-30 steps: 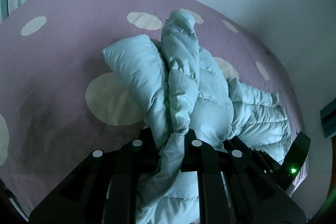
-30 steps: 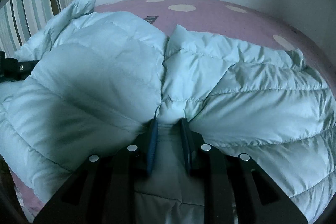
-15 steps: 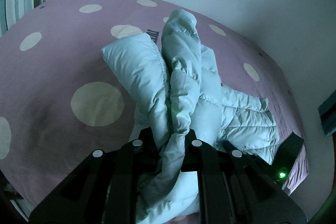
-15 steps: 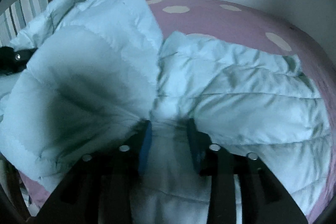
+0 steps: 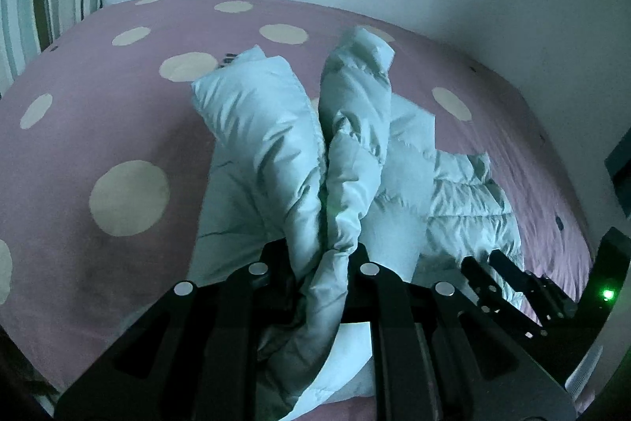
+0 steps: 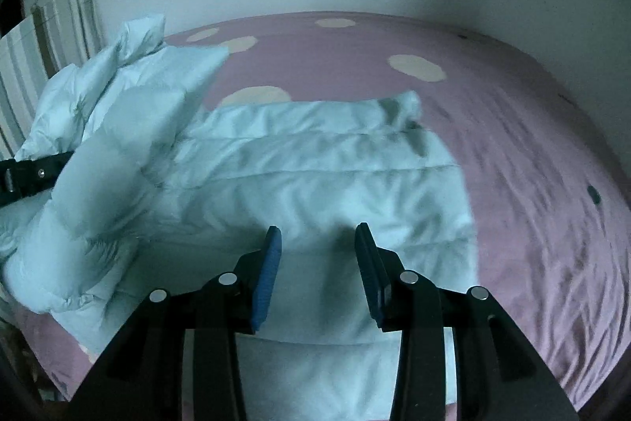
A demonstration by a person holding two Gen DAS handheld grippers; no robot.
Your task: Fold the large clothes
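Dim bedroom, polka-dot bed under a pale puffer jacket that's only partly folded: left claw pinches a bunched fold held up, right claw stands apart and empty above the flat half, so squaring looks left to do

The big, puffy, light blue jacket with sewn lines across it lies partly flat on the purple bed with pale dots, and one bunched-up part of it stands lifted up off the bed in soft folds.
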